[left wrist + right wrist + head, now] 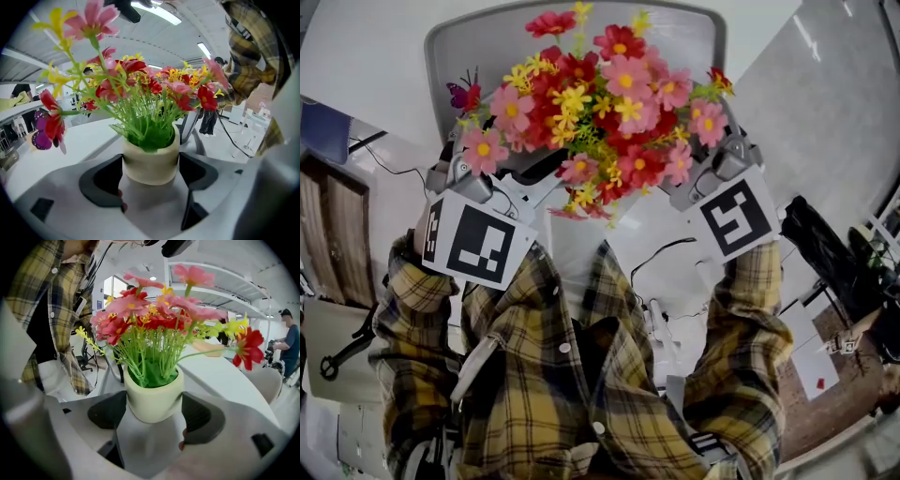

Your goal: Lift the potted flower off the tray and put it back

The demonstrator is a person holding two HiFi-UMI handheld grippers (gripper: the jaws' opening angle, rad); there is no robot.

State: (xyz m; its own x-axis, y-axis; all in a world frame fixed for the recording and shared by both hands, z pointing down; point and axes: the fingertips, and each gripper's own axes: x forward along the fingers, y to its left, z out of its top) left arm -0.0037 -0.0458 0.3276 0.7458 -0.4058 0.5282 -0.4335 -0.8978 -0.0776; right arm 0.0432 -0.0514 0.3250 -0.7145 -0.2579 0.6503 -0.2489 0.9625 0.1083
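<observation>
Nearest to us is the plaid shirt (581, 375). Its sleeves run forward to the two marker cubes (473, 242), one on each claw. Between the cubes stands the potted flower (600, 103), over the grey tray (441, 56), which lies on the white table (356, 56) near its right edge. The blossoms cover the pot in the head view, so we cannot tell whether its base rests on the tray or hangs just above it.

The left claw (151, 161) is clamped on the cream pot (151, 176), with a dark pad against each side. The right claw (153, 404) takes the pot from the opposite side. Its jaws are spread wide and the pads meet the pot's walls with no gap that we can see, though how firmly they press we cannot judge.

We see several risks from here:
- **Uneven release:** the pot is smooth, rounded and narrower toward the foot, and the bouquet makes it top-heavy. If one claw slackens before the base is seated, the pot could slide down through the pads or tip toward the looser side.
- **Blind placement:** the flowers screen the tray from above, so the pot could land on the tray's rim and topple.
- **Snagging on withdrawal:** stems and the butterfly (462, 95) hang near both claws. A claw pulling back could catch them and drag the pot over.
</observation>
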